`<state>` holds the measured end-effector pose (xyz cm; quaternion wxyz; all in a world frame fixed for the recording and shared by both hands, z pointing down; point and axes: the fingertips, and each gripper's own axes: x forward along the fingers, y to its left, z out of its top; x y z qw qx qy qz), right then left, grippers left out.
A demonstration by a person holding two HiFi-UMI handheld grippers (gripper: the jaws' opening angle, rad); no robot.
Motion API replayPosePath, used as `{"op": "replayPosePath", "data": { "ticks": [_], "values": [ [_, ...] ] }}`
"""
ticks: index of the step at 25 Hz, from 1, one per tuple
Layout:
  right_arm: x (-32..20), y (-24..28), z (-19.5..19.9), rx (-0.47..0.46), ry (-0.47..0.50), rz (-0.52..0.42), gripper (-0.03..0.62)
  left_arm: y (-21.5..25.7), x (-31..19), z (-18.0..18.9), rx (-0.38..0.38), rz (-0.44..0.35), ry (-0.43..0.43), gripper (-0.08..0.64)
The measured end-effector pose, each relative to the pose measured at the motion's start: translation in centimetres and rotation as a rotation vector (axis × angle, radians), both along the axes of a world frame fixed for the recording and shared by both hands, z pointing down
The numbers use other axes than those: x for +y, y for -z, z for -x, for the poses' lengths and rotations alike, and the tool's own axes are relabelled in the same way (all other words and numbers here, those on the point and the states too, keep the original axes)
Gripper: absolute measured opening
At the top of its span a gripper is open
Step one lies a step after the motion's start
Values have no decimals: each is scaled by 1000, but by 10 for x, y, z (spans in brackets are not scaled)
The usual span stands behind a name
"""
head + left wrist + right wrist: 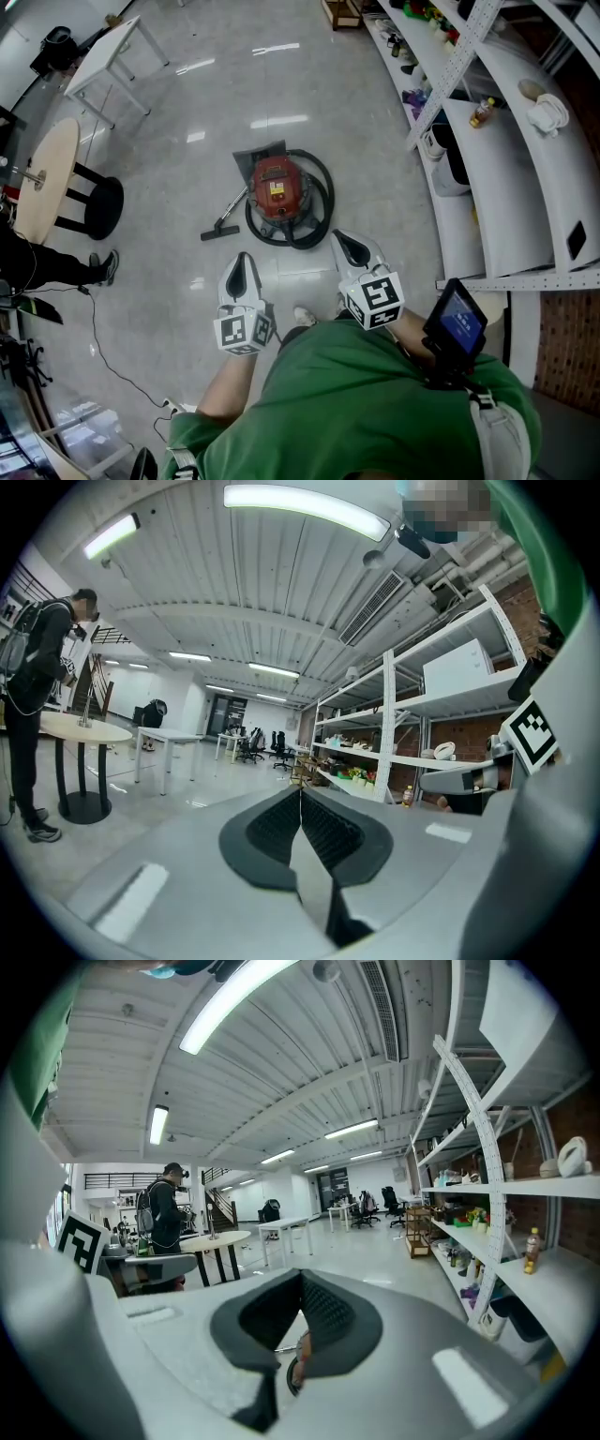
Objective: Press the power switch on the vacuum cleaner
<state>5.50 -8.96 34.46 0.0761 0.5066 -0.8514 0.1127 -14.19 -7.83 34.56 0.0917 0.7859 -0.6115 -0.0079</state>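
Though fingers of left gripper and right gripper closed, empty; vacuum cleaner well ahead.

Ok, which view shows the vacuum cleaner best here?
The head view: the red vacuum cleaner sits whole on the floor, hose coiled round it. The right gripper view shows only a reddish sliver between its closed jaws, probably it; the left gripper view shows none.

Green shirt; grey left hand-held gripper and right hand-held gripper, black ribbed pads
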Motion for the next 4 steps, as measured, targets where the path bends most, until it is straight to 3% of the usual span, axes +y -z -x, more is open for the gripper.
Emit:
{"op": "replayPosePath", "data": {
  "ticks": [4],
  "values": [
    [0, 0, -3, 2, 4, 4, 0, -1, 1, -5, 3, 0, -10, 6]
  ]
}}
